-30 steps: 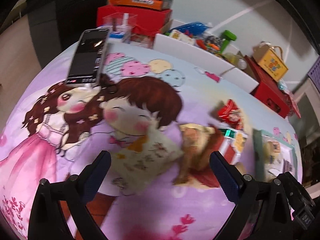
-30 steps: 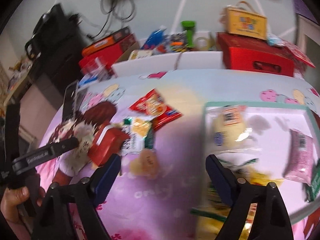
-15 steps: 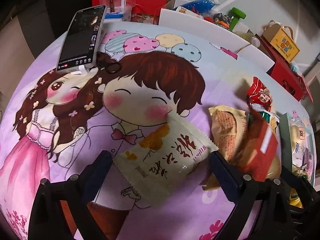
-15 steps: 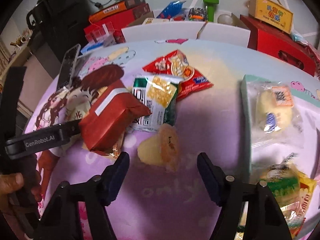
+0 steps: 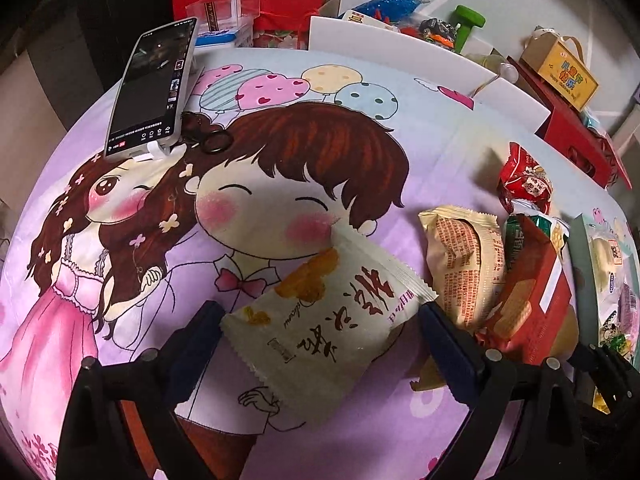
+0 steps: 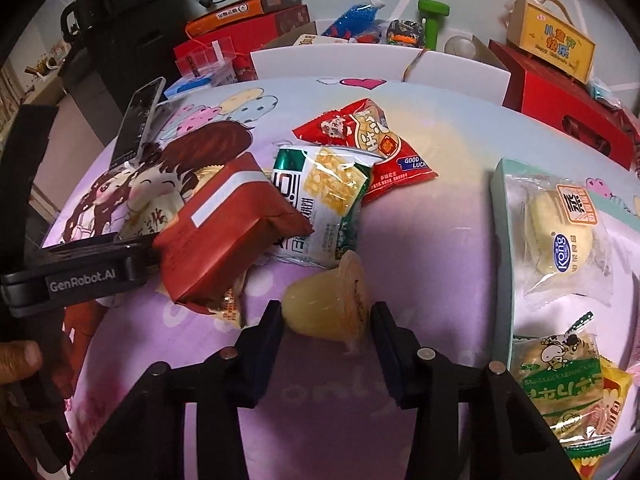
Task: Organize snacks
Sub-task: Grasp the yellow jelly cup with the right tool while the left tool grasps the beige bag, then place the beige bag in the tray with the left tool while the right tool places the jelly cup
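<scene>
A cream snack packet [image 5: 332, 320] with dark script lies flat on the cartoon cloth. My left gripper [image 5: 322, 328] is open, one finger at each end of the packet. Right of it lie a beige packet [image 5: 464, 264] and a red packet [image 5: 532, 300]. In the right wrist view a yellow jelly cup [image 6: 328, 304] lies on its side on the cloth. My right gripper [image 6: 326, 328] has narrowed onto it, a pad against each side. The red packet [image 6: 224, 232], a green-and-white packet [image 6: 320, 204] and a red peanut bag [image 6: 368, 140] lie just beyond the cup.
A teal tray [image 6: 500, 240] at the right holds several wrapped snacks. A phone [image 5: 152, 88] leans on a stand at the far left. White panels and red boxes [image 6: 560, 100] line the table's far edge. A hand [image 6: 16, 360] holds the left gripper's body [image 6: 80, 276].
My left gripper came forward and down until the cream packet lay between its fingers. My right gripper swung left from the tray to the jelly cup, and its fingers narrowed onto it.
</scene>
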Demonstrator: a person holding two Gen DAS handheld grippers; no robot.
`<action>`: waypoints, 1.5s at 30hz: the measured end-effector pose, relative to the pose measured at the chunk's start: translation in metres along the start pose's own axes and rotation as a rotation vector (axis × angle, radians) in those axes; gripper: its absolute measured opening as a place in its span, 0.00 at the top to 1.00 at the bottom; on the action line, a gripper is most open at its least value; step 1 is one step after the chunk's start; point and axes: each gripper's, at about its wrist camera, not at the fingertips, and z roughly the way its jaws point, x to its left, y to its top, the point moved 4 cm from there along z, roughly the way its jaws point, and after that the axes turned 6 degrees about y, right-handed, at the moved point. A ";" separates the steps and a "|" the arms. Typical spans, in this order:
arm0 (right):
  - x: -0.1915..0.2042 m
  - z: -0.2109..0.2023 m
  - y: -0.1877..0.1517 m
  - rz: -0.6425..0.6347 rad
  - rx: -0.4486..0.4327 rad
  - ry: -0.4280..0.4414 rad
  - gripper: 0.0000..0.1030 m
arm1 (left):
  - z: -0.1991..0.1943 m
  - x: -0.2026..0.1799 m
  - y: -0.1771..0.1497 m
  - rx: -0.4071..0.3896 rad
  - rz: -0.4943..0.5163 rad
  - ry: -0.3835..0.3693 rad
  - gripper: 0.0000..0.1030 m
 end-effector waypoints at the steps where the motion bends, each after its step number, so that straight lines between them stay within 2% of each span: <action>1: 0.000 -0.001 0.000 0.001 -0.001 0.001 0.54 | -0.001 0.000 0.000 -0.001 0.002 0.000 0.14; 5: -0.001 -0.003 0.000 0.003 -0.005 0.003 0.55 | -0.004 -0.001 0.000 -0.006 0.011 0.000 0.20; 6: -0.001 -0.004 0.001 0.002 -0.006 0.001 0.56 | -0.004 -0.001 0.000 -0.005 0.012 0.004 0.28; 23: 0.000 -0.024 0.005 -0.007 -0.054 0.010 0.62 | -0.021 -0.002 0.001 -0.036 0.016 -0.019 0.33; 37: 0.000 -0.059 0.013 -0.011 -0.131 0.015 0.62 | -0.059 -0.013 0.011 -0.129 0.043 -0.018 0.33; 45: -0.011 -0.076 0.015 0.018 -0.165 0.012 0.62 | -0.083 -0.039 0.014 -0.172 0.096 -0.050 0.33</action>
